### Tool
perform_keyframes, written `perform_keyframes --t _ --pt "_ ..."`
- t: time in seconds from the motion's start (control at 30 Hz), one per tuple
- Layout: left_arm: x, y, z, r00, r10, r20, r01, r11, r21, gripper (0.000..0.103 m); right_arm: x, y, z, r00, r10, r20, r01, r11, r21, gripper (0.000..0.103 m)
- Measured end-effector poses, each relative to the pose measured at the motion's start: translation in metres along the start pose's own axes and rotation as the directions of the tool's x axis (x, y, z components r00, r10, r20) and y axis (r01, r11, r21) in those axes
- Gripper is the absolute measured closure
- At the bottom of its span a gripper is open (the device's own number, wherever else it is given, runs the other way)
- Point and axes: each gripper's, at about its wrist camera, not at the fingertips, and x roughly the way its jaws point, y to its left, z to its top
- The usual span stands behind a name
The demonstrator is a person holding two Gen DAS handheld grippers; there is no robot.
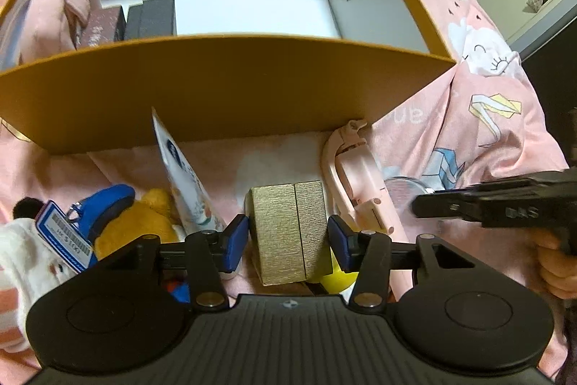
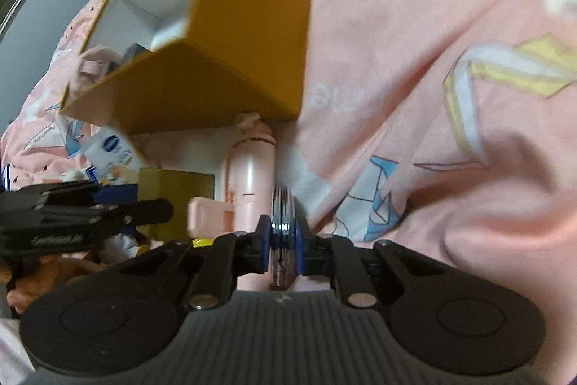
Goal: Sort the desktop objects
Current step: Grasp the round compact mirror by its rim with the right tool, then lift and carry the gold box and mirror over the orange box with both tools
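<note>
1. Two plush toys lie at the far left of the cloth: a white one with a blue-edged tag, and a yellow one just beside it.
2. A white printed tube leans behind the yellow toy. Its long axis is tilted and its flat end points up at the bin's near wall.
3. The orange bin, white inside, stands open at the back. A pink item and dark boxes sit in its left corner.
4. The gold box stands near the bin's front wall with its long axis upright. It is matte, with a fine ribbed texture, and a seam runs from top to bottom on the near face.
5. The left gripper straddles the gold box, with a blue pad at each side. They are touching or nearly so; I cannot tell whether they press.
6. A yellow ball peeks out under the box's right side.
7. A pink fan lies just right of the box, its long axis running toward the bin's near right corner.
8. The right gripper, held in a hand, is clamped on a disc. The disc is round and silver with a grooved rim. It stands on edge, flat faces against the pads, over the cloth just right of the fan.
</note>
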Motion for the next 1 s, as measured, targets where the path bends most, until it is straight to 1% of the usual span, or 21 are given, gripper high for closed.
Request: perform_keyframes --t 0.07,0.13,0.17,0.2,0.3,0.4,0.5,0.57,0.63,0.73,0.8,0.9,1.0 --pt "-0.004 0.0 0.001 1.0 -0.008 0.013 0.007 1.0 0.005 0.048 -0.017 0.007 -0.004 0.999 -0.028 0.037 0.029 0.999 -0.023 0.089" --pt "-0.008 0.001 0.0 0.999 -0.024 0.022 0.024 1.0 0.006 0.048 -0.035 0.011 -0.005 0.996 -0.046 0.071 0.047 0.999 -0.018 0.089" --pt "-0.011 0.002 0.0 0.999 -0.034 0.029 0.034 0.999 0.006 0.048 -0.046 0.003 -0.003 0.995 -0.046 0.089 0.047 0.999 -0.015 0.089" --pt "-0.015 0.003 0.0 0.998 -0.044 0.039 0.043 0.999 0.006 0.048 -0.058 0.004 -0.002 0.993 -0.045 0.11 0.047 0.999 -0.015 0.089" --pt "-0.033 0.006 0.001 0.995 -0.061 0.079 0.061 0.998 0.005 0.048 -0.076 0.015 0.005 0.984 -0.052 0.169 0.059 0.998 -0.033 0.089" --pt "-0.057 0.009 0.005 0.988 -0.091 0.127 0.091 0.996 0.004 0.048 -0.09 0.031 0.013 0.975 -0.03 0.221 0.044 0.997 -0.061 0.089" --pt "-0.086 0.012 0.012 0.972 -0.145 0.187 0.145 0.989 0.017 0.048 -0.098 0.052 0.023 0.96 0.013 0.279 0.013 0.996 -0.093 0.089" --pt "-0.102 0.012 0.02 0.962 -0.16 0.223 0.157 0.987 0.032 0.048 -0.104 0.066 0.033 0.947 0.048 0.319 -0.015 0.994 -0.105 0.089" --pt "-0.113 0.013 0.032 0.953 -0.157 0.259 0.151 0.988 0.041 0.048 -0.109 0.077 0.044 0.933 0.075 0.352 -0.034 0.992 -0.12 0.089" --pt "-0.121 0.018 0.05 0.945 -0.124 0.303 0.118 0.992 0.038 0.048 -0.105 0.092 0.063 0.919 0.079 0.386 -0.025 0.99 -0.142 0.089" --pt "-0.114 0.024 0.065 0.945 -0.109 0.309 0.109 0.994 0.019 0.048 -0.094 0.1 0.075 0.917 0.067 0.394 -0.01 0.99 -0.144 0.089" --pt "-0.092 0.03 0.085 0.955 -0.08 0.287 0.087 0.996 -0.012 0.048 -0.069 0.103 0.093 0.925 0.041 0.378 0.004 0.993 -0.12 0.089" --pt "-0.07 0.036 0.096 0.969 -0.057 0.241 0.066 0.997 -0.031 0.048 -0.042 0.1 0.107 0.941 0.015 0.339 0.017 0.996 -0.091 0.089"
